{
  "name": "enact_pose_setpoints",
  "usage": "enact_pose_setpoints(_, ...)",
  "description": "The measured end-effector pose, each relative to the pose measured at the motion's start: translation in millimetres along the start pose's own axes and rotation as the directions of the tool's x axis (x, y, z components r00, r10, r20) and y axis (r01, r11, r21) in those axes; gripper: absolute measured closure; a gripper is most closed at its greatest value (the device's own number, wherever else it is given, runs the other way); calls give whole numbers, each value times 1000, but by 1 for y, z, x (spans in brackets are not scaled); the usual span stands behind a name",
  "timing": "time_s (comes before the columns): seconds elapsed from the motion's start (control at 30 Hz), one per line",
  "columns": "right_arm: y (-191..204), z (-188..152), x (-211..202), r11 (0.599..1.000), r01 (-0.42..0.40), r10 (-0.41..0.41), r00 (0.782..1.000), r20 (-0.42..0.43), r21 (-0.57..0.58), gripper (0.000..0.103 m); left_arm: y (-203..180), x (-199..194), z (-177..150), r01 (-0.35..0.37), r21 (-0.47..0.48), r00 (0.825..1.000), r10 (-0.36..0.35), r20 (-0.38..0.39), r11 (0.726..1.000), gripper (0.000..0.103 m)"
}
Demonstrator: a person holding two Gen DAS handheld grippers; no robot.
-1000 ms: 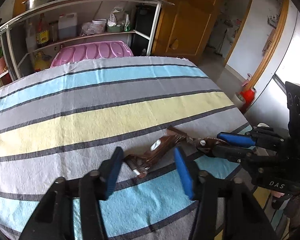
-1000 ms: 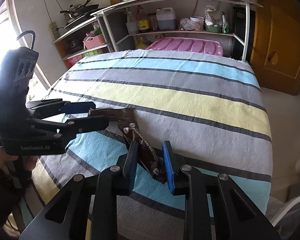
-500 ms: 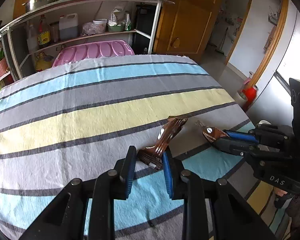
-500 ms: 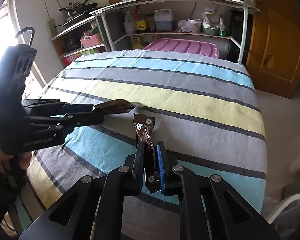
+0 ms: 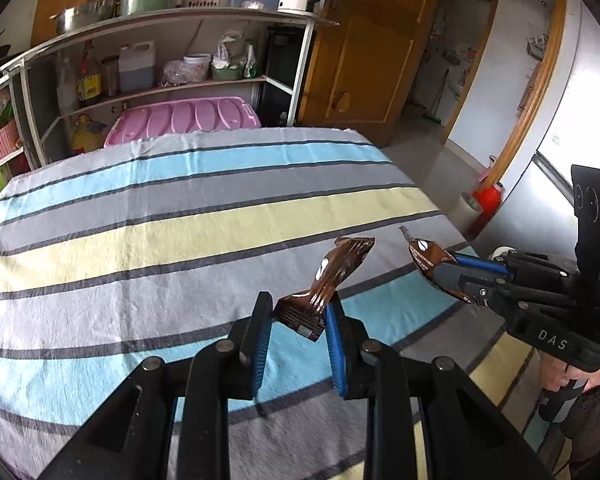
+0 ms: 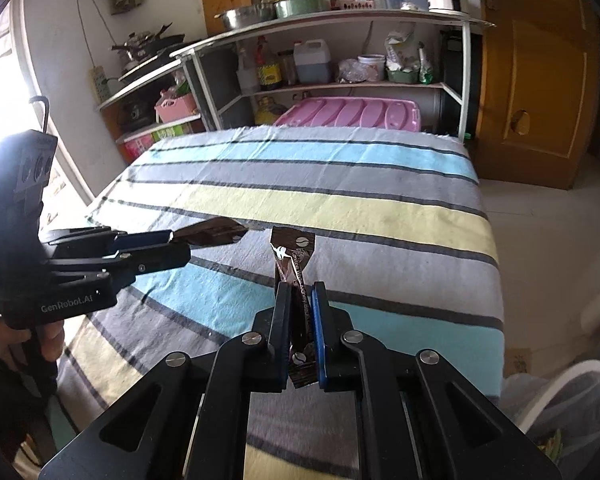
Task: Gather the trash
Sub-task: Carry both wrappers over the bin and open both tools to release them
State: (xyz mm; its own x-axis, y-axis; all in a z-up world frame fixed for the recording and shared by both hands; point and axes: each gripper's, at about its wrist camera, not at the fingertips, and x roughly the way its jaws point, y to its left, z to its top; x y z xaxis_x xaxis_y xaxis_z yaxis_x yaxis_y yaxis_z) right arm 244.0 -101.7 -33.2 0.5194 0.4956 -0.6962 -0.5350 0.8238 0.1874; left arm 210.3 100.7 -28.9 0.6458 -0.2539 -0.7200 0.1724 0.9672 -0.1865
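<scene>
Both brown wrapper halves are now lifted off the striped bench (image 5: 140,240): left gripper (image 5: 298,320) and right gripper (image 6: 300,308) fingers clamp one each; the bin (image 6: 572,400) at four o'clock comes next.

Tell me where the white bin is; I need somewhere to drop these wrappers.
The white bin shows only in the right wrist view, at the lower right corner, on the floor just past the near right corner of the striped table.
</scene>
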Motion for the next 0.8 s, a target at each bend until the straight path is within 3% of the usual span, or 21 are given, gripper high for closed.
enact_pose_setpoints(0.4,-21,-18,-71,995,63,-71,992,107,74,93,-63,-25,4,64,78,996,-69,57,995,76)
enact_pose_setpoints(0.8,-58,-50,-146,972,175,-200,965,168,154,93,-144,-31,4,157,195,983,-172,58,968,76)
